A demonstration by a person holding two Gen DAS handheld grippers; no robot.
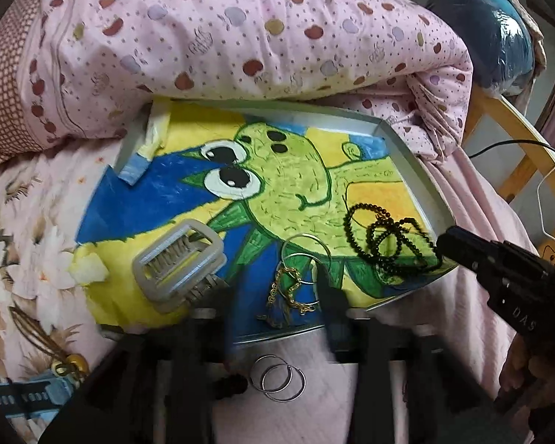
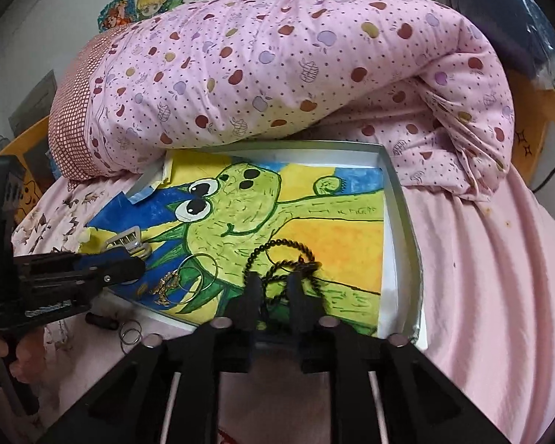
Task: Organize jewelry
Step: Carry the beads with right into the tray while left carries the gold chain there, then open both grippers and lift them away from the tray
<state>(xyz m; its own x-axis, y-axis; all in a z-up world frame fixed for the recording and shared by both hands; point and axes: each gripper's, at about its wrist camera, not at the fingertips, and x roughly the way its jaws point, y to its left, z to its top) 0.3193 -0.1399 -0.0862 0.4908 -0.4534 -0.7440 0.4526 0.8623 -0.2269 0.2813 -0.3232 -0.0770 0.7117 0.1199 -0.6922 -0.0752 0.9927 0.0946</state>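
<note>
A shallow metal tray (image 1: 407,170) lined with a green cartoon drawing lies on the bed. On it are a black bead necklace (image 1: 388,244), a gold chain (image 1: 288,288), a thin silver hoop (image 1: 307,255) and a grey clip (image 1: 181,262). My left gripper (image 1: 283,296) is open just above the tray's near edge, its blurred fingers either side of the gold chain and hoop. My right gripper (image 2: 276,292) is open low over the bead necklace (image 2: 281,259), with strands lying between its fingers. Two more silver hoops (image 1: 277,377) rest on the sheet below the tray.
A rolled pink quilt (image 1: 240,37) presses on the tray's far edge. On the floral sheet at lower left lie a blue watch (image 1: 26,399) and a gold hair clip (image 1: 70,366). The wooden bed rail (image 1: 510,129) and a black cable run at the right. A person's hand (image 2: 3,351) holds the left gripper (image 2: 133,270).
</note>
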